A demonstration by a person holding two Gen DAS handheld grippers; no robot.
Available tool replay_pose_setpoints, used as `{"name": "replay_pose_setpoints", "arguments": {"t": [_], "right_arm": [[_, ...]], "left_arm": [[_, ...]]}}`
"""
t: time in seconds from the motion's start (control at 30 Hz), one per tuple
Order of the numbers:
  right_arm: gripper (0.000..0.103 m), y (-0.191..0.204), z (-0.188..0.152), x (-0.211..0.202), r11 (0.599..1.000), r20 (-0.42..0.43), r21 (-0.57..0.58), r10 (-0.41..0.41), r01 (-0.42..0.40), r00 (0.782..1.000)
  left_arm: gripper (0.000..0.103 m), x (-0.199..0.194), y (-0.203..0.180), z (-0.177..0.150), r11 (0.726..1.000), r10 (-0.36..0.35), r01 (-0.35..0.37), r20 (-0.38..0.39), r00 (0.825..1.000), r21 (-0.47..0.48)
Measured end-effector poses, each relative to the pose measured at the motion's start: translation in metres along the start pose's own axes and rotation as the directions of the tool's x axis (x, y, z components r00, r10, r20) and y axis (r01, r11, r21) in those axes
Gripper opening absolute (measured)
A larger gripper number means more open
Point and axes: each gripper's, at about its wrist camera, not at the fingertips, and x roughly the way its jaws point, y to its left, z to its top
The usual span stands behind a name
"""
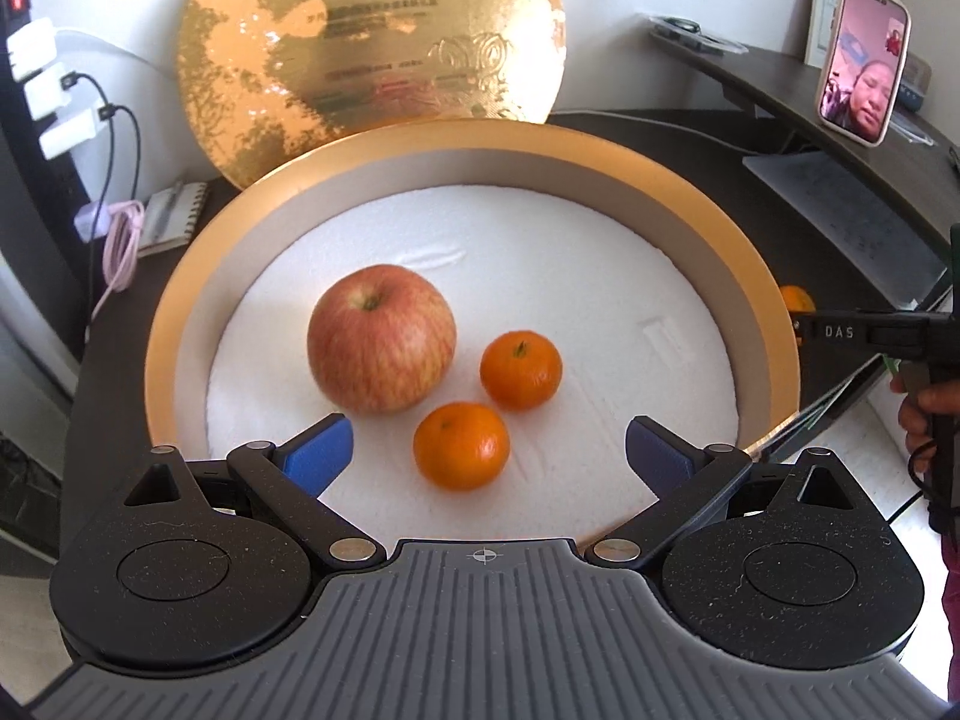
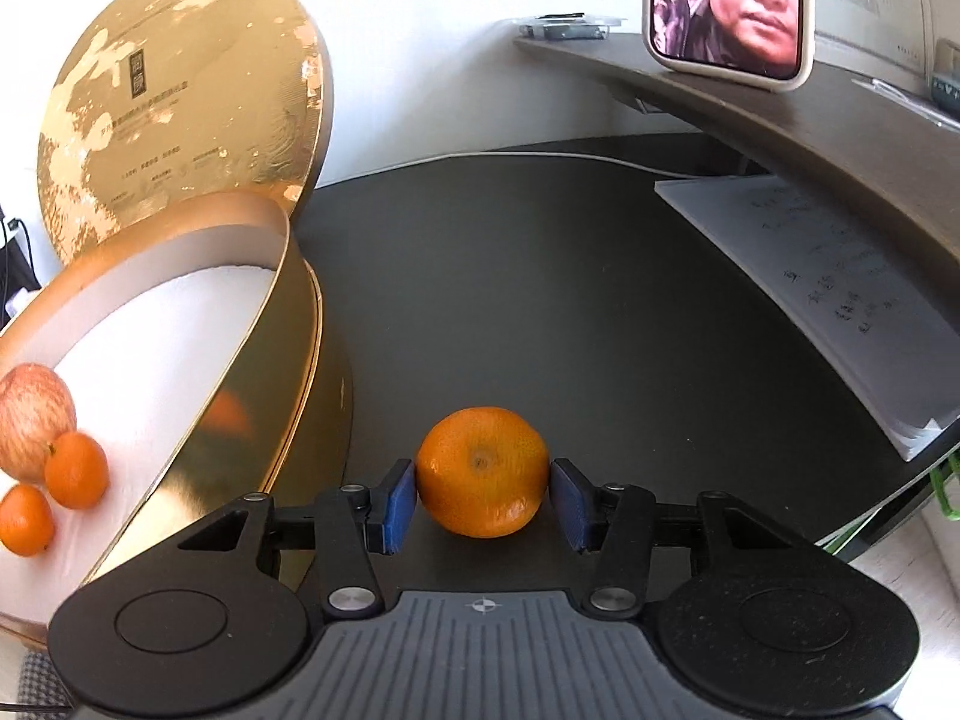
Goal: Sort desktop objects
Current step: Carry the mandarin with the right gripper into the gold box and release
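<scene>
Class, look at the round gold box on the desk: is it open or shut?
Open. The gold box has no lid on it; its white lining, an apple and two mandarins are exposed, and the gold lid leans against the wall behind.

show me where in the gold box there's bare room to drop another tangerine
Free: the white liner right of and behind the fruit, out to the gold box wall. Crowded: front left, where the apple and two tangerines cluster near the left gripper.

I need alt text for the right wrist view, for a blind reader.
The right tool grips a mandarin between its blue pads above a dark desk. At left, a round gold box holds an apple and two mandarins.
</scene>
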Motion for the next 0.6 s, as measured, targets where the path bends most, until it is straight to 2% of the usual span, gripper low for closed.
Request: {"name": "replay_pose_setpoints", "arguments": {"t": [0.17,0.2,0.3,0.4,0.47,0.53,0.6], "right_arm": [[0.05,0.004,0.005,0.009,0.999,0.0,-0.034,-0.017,0.017,1.0],[0.051,0.004,0.006,0.01,0.999,-0.001,-0.037,-0.019,0.019,1.0],[0.064,0.006,0.009,0.014,0.998,0.001,-0.051,-0.025,0.025,1.0],[0.064,0.007,0.012,0.015,0.997,0.005,-0.063,-0.038,0.039,0.999],[0.06,0.008,0.013,0.016,0.996,0.006,-0.067,-0.053,0.054,0.999],[0.049,0.008,0.013,0.017,0.996,0.002,-0.067,-0.064,0.064,0.998],[0.048,0.008,0.014,0.016,0.996,-0.001,-0.06,-0.073,0.073,0.997]], "left_arm": [[0.1,-0.01,0.002,-0.008,1.0,0.014,-0.014,0.011,1.0,-0.011],[0.1,-0.012,0.003,-0.009,1.0,0.017,-0.017,0.012,1.0,-0.015],[0.1,-0.017,0.005,-0.013,0.999,0.025,-0.025,0.017,1.0,-0.025],[0.1,-0.019,0.007,-0.017,0.999,0.03,-0.029,0.016,0.999,-0.031],[0.1,-0.021,0.008,-0.019,0.999,0.032,-0.031,0.016,0.999,-0.034],[0.1,-0.023,0.01,-0.022,0.999,0.03,-0.029,0.017,0.999,-0.04],[0.1,-0.025,0.013,-0.024,0.999,0.03,-0.029,0.019,0.999,-0.046]]}}
